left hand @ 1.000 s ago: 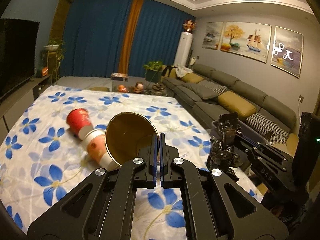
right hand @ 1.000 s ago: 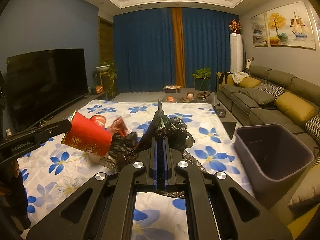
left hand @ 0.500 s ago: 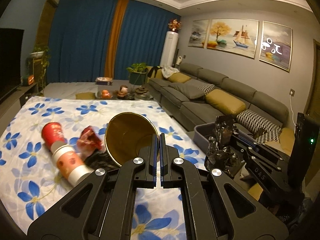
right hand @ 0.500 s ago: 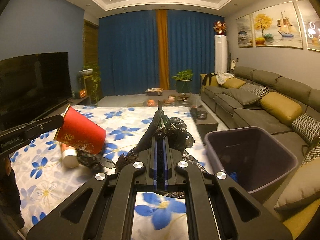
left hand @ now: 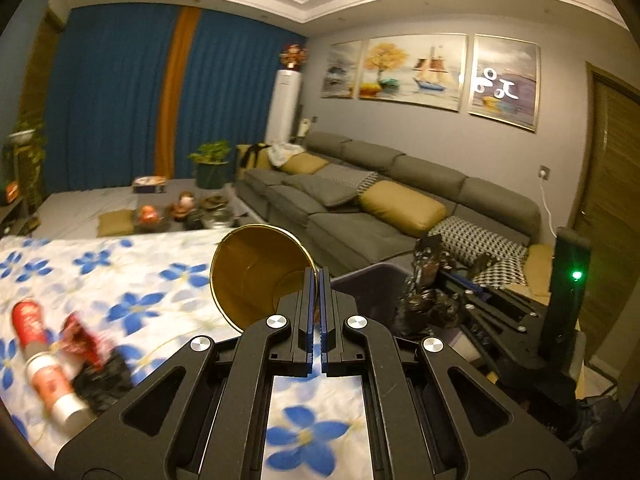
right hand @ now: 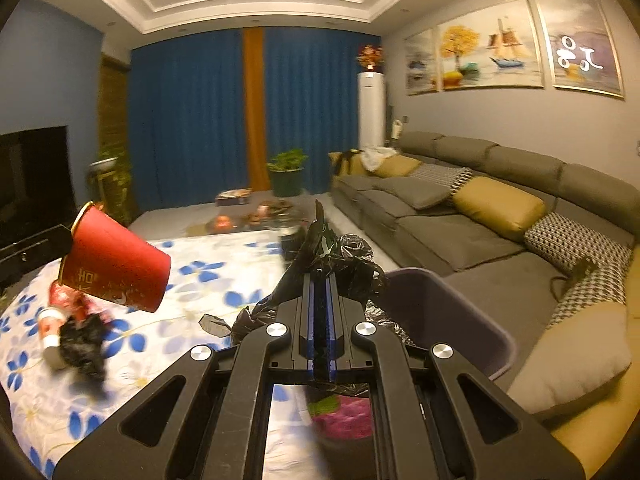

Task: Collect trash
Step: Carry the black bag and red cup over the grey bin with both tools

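Observation:
My left gripper [left hand: 318, 280] is shut on the rim of a red paper cup [left hand: 256, 272] with a gold inside, held in the air above the floral table; the cup also shows in the right wrist view [right hand: 114, 266]. My right gripper [right hand: 320, 284] is shut on a crumpled black plastic bag [right hand: 340, 256], which also shows in the left wrist view [left hand: 424, 300], beside the grey bin [right hand: 448, 316]. The bin also shows in the left wrist view [left hand: 368, 284]. More trash lies on the table: cups [left hand: 44, 368], a red wrapper [left hand: 86, 338] and a black wad [right hand: 82, 346].
The table has a white cloth with blue flowers [left hand: 132, 280]. A long grey sofa with yellow cushions [right hand: 500, 208] runs along the right. A low table with small items [left hand: 180, 212] stands beyond. A TV [right hand: 32, 176] is at the left.
Both grippers have swung to the right with their loads. The bin has come closer under the black bag, and the table trash has slid toward the left of both views.

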`<state>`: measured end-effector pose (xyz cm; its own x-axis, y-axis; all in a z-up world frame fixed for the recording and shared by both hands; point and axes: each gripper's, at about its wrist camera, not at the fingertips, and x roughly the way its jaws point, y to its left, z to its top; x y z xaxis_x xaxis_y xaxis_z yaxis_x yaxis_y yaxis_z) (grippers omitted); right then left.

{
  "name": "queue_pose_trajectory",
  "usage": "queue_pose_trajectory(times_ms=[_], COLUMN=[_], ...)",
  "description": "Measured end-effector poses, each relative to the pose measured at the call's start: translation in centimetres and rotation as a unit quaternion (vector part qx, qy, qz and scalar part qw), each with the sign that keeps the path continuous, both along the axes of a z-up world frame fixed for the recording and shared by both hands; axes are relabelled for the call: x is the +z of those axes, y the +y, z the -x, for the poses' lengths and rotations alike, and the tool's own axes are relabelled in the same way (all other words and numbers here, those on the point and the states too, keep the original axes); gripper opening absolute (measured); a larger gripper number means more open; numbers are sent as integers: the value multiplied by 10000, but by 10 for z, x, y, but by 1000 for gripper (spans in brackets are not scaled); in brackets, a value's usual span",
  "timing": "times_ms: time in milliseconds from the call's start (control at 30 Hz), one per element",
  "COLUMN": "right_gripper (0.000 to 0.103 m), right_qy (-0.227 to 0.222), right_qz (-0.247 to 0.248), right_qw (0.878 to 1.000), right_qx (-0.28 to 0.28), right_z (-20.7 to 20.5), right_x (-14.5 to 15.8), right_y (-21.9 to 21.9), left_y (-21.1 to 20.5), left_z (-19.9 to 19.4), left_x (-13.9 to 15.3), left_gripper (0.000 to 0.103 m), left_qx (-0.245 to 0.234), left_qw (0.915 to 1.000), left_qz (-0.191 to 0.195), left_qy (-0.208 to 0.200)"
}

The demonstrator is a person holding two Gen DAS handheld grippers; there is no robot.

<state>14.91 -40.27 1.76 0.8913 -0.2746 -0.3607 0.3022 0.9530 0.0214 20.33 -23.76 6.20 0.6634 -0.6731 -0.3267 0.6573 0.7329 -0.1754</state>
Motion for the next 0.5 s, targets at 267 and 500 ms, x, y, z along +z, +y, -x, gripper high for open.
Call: queue_pose_trajectory(times_ms=[267,500], right_gripper=[6,6], right_qy=[105,141], right_qz=[-71,-159], right_qw=[9994,9989], right_qx=[-322,-430], right_z=[-3,-7], right_x=[-13,-21], right_y=[-37,-57], left_y=[-71,-105], left_z=[-14,-27], left_x=[-11,-28], left_gripper=[1,1], left_qx=[-483,-701], left_qw=[9987,9972], left_qz=[-126,-192], left_qy=[22,180])
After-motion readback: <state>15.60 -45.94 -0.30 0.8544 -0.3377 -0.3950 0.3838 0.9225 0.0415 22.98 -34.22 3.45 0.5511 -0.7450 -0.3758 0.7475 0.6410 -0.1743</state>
